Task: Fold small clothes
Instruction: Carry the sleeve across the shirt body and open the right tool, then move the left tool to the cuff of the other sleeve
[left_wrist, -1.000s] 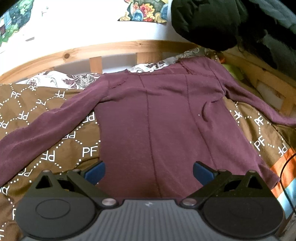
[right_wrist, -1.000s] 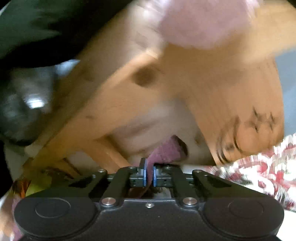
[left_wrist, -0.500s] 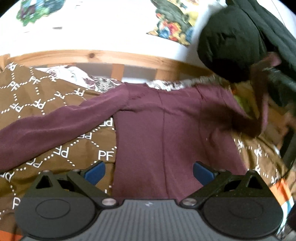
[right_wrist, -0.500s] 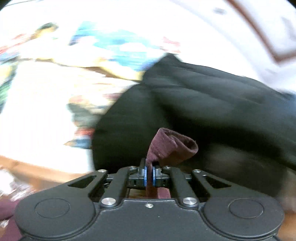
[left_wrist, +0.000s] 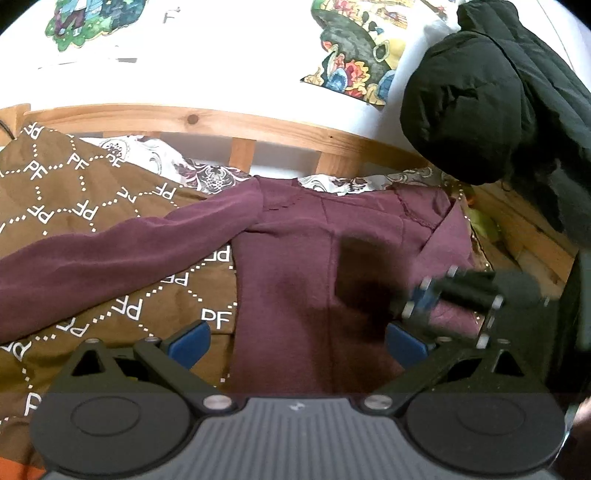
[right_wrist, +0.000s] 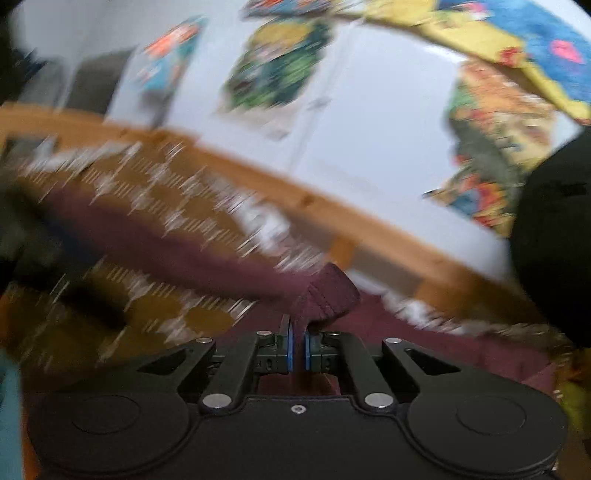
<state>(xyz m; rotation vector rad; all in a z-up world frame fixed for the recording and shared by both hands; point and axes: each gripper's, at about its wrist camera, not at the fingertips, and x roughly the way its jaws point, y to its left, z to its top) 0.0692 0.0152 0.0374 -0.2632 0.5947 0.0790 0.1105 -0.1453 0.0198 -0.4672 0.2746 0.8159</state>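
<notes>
We are folding the shirt, which lies spread flat on the brown blanket of the bed. The step in hand is the first sleeve fold: our right gripper is clamped on the cuff and carries that sleeve over the body, where it shows blurred in the left view. The other sleeve lies stretched out across the blanket. Our left gripper hovers over the hem, jaws wide apart, holding nothing. Next, we judge, the cuff must be laid flat on the body and let go, then the other sleeve brought across likewise.
</notes>
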